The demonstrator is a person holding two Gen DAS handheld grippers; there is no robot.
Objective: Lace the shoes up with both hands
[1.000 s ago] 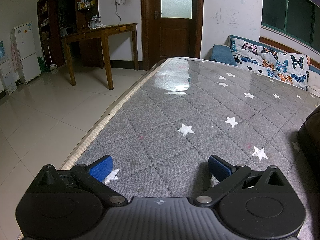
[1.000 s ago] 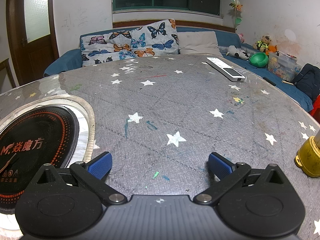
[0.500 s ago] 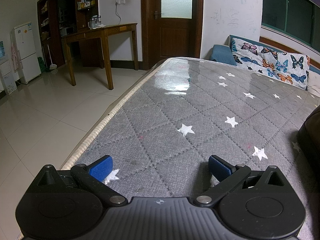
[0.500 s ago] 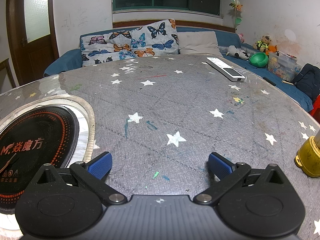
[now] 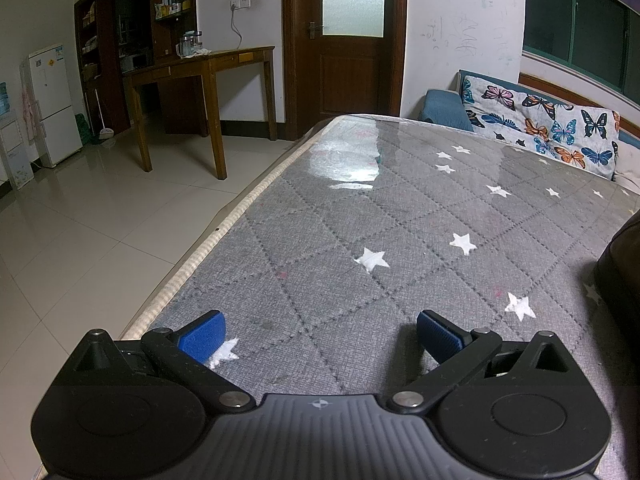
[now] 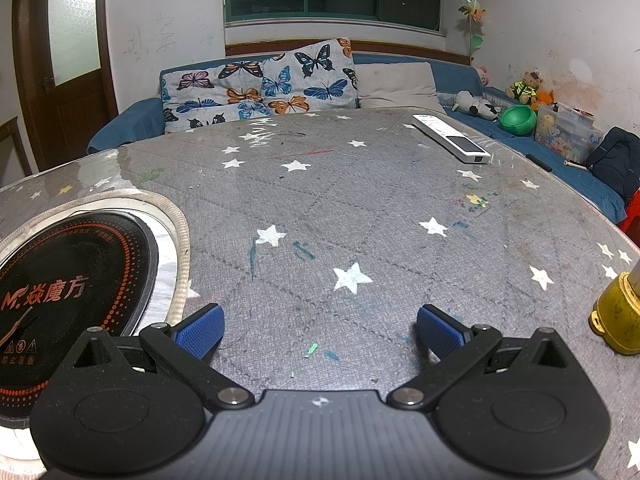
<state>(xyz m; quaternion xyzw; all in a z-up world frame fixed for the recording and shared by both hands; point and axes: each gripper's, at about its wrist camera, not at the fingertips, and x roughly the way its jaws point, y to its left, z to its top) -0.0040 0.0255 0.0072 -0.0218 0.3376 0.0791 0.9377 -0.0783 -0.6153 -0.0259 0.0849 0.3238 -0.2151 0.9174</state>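
The left gripper [image 5: 320, 332] sits low over the grey star-patterned bench [image 5: 400, 220], its jaws spread wide with nothing between them. A dark object [image 5: 620, 272], possibly the shoe, shows only partly at the 3 o'clock edge of the left wrist view. The right gripper [image 6: 320, 330] has its jaws spread and empty too. A black induction plate [image 6: 72, 280] lies at its 9 o'clock, a lace tip [image 6: 16, 328] on it. A white remote [image 6: 450, 138] rests near 1 o'clock, a yellow object [image 6: 618, 316] at 3 o'clock.

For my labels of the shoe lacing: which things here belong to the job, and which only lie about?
Job: left gripper, right gripper, both open; brown cord tip, perhaps a lace; dark shape, perhaps the shoe.
Lying about: remote control, cooktop, yellow object.
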